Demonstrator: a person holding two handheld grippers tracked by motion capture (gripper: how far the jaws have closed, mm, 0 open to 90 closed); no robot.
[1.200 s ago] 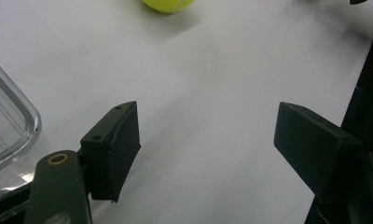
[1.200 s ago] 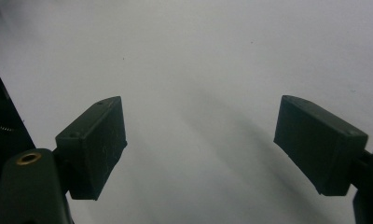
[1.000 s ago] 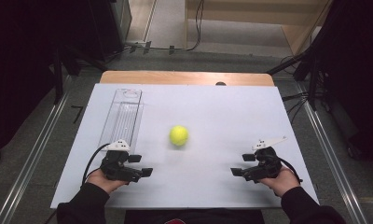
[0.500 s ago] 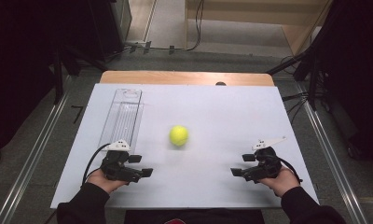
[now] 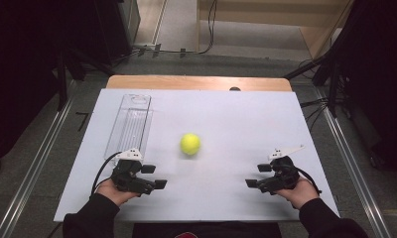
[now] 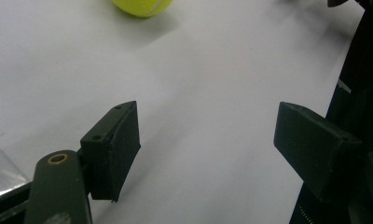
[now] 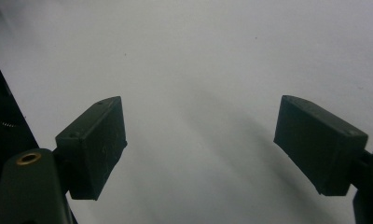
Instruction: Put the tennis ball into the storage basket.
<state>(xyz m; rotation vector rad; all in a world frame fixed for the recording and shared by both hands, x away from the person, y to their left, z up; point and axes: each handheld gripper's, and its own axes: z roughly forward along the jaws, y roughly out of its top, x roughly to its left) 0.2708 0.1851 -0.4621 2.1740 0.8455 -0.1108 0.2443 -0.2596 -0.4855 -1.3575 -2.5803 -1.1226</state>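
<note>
2 grippers sit low in the frame, left gripper [image 5: 154, 176] and right gripper [image 5: 257, 175], jaws spread wide, holding nothing; yellow ball [image 5: 190, 144] lies mid-frame between them, higher up.

Fuzzy ball [image 5: 190, 144], clear plastic tray [image 5: 132, 122]

White-topped counter [image 5: 236, 114], wood edge at far side. Grey floor [image 5: 37, 163] around; metal rails [image 5: 353, 168]; cables; dark surroundings.
</note>
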